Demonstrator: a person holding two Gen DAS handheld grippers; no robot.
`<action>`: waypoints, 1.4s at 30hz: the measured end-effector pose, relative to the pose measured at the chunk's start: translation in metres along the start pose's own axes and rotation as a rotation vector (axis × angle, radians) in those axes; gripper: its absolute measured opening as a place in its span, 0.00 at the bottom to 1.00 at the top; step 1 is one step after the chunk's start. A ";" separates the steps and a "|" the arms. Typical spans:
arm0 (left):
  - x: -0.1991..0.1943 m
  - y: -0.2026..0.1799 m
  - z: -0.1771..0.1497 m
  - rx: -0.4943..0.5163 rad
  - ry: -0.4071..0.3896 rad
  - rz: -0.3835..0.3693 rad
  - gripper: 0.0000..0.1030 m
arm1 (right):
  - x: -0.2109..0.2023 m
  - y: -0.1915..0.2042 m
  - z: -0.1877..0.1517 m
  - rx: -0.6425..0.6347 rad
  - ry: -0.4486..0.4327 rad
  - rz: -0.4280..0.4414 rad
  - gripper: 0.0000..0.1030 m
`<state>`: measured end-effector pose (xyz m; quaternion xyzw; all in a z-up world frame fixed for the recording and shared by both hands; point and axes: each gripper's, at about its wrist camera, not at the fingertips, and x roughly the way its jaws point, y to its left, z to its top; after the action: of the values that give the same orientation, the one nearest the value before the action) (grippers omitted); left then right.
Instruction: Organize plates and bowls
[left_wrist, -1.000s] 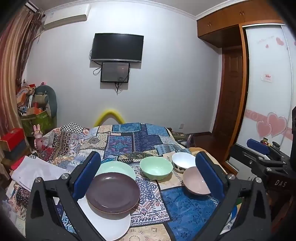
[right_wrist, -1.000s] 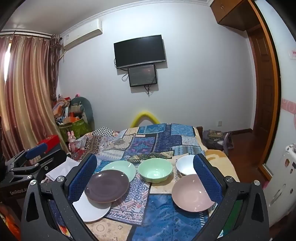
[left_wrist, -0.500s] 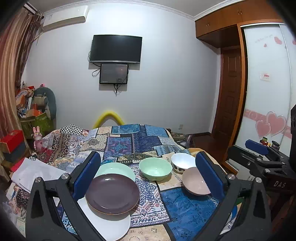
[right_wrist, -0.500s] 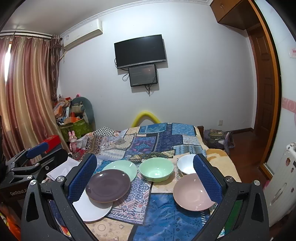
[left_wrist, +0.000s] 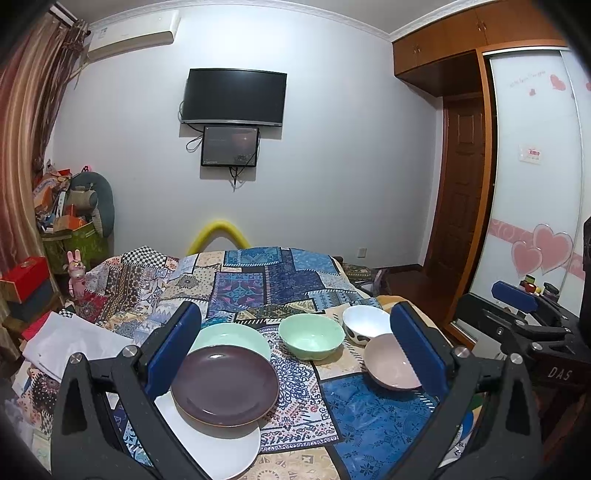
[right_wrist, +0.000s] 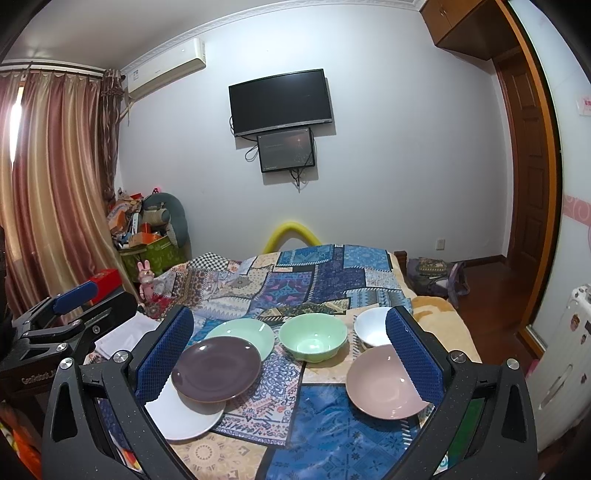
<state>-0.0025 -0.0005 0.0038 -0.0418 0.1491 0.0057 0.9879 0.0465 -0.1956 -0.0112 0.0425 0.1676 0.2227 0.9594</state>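
Observation:
A dark purple plate (left_wrist: 224, 389) (right_wrist: 216, 368) overlaps a white plate (left_wrist: 225, 448) (right_wrist: 184, 415) and a light green plate (left_wrist: 232, 334) (right_wrist: 245, 332) on the patchwork cloth. To the right stand a green bowl (left_wrist: 312, 336) (right_wrist: 313, 338), a white bowl (left_wrist: 364, 323) (right_wrist: 371, 328) and a pink bowl (left_wrist: 391, 363) (right_wrist: 384, 387). My left gripper (left_wrist: 295, 350) is open and empty, held above and before the dishes. My right gripper (right_wrist: 290, 352) is open and empty too, also short of them.
The dishes lie on a bed covered with a patchwork cloth (left_wrist: 258, 280). A white folded cloth (left_wrist: 70, 343) lies at the left. Boxes and clutter (right_wrist: 147, 236) stand by the curtain. A wardrobe with heart stickers (left_wrist: 535, 221) stands at the right.
Both views have shifted slightly; the dishes have not moved and both grippers stay open.

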 end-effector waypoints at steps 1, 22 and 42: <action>0.001 0.000 0.001 -0.002 0.000 0.004 1.00 | 0.000 0.000 0.000 0.000 -0.001 -0.001 1.00; 0.001 0.002 -0.001 -0.008 0.007 -0.009 1.00 | 0.000 0.002 -0.003 0.000 0.003 0.002 1.00; -0.001 -0.005 -0.004 0.019 0.007 -0.006 1.00 | -0.001 0.004 -0.004 0.001 0.005 0.005 1.00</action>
<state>-0.0046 -0.0060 0.0008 -0.0328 0.1524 0.0012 0.9878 0.0424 -0.1926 -0.0143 0.0427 0.1698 0.2252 0.9585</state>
